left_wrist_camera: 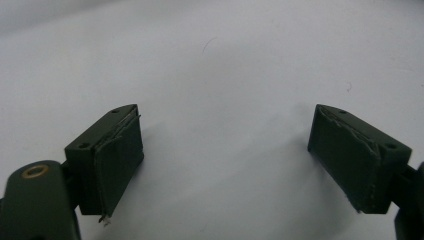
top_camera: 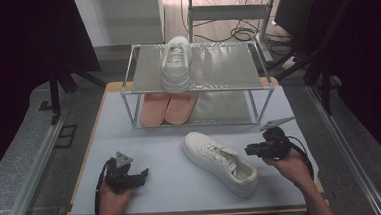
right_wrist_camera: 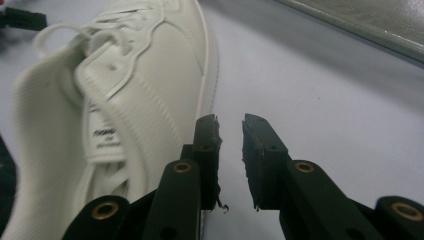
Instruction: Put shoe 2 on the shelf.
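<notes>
A white lace-up sneaker (top_camera: 219,161) lies on the pale mat, toe pointing to the far left. My right gripper (top_camera: 247,149) sits just to the right of its heel; in the right gripper view the sneaker (right_wrist_camera: 135,90) is immediately left of my right gripper (right_wrist_camera: 230,122), whose jaws are drawn almost together with only a narrow gap and nothing between them. My left gripper (top_camera: 143,174) rests near the front left of the mat, apart from the sneaker. In its own view the left gripper (left_wrist_camera: 225,160) has its jaws wide apart over bare mat.
A two-level metal rack (top_camera: 226,65) stands at the back of the table, its edge (right_wrist_camera: 360,20) showing beyond the right gripper. A second white sneaker (top_camera: 177,63) sits on the top shelf and a pink pair of shoes (top_camera: 168,109) below. Dark stands flank the table.
</notes>
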The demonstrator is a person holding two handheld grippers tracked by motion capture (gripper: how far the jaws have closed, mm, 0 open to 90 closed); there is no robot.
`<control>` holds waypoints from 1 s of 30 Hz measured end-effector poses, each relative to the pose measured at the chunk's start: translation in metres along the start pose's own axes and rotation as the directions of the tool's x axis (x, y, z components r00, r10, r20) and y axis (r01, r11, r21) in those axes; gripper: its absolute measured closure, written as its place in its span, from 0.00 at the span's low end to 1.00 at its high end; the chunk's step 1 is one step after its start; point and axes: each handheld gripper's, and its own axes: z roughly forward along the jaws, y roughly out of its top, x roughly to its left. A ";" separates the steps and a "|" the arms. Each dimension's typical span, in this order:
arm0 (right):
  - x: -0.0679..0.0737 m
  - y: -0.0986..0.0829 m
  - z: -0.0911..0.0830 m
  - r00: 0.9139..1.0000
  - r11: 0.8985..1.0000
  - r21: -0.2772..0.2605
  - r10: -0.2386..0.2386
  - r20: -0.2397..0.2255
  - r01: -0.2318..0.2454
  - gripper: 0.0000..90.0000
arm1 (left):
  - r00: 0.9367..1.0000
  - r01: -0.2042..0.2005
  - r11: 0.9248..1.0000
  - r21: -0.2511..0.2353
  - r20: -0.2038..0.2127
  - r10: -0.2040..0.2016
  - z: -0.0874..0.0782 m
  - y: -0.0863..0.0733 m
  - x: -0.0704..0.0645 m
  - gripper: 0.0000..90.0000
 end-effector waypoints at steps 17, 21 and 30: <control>0.028 0.007 0.002 0.993 0.994 0.074 -0.079 -0.088 0.086 0.68 | 1.000 0.000 1.000 0.000 0.000 0.000 0.000 0.000 0.000 0.16; 0.026 0.007 0.013 0.994 0.990 0.112 -0.077 -0.082 0.086 0.65 | 1.000 0.000 1.000 0.000 0.000 0.000 0.000 0.000 0.000 0.16; 0.024 0.014 0.019 0.996 0.984 0.172 -0.026 -0.081 0.039 0.86 | 1.000 0.001 1.000 0.000 0.000 -0.001 0.000 0.000 0.000 0.16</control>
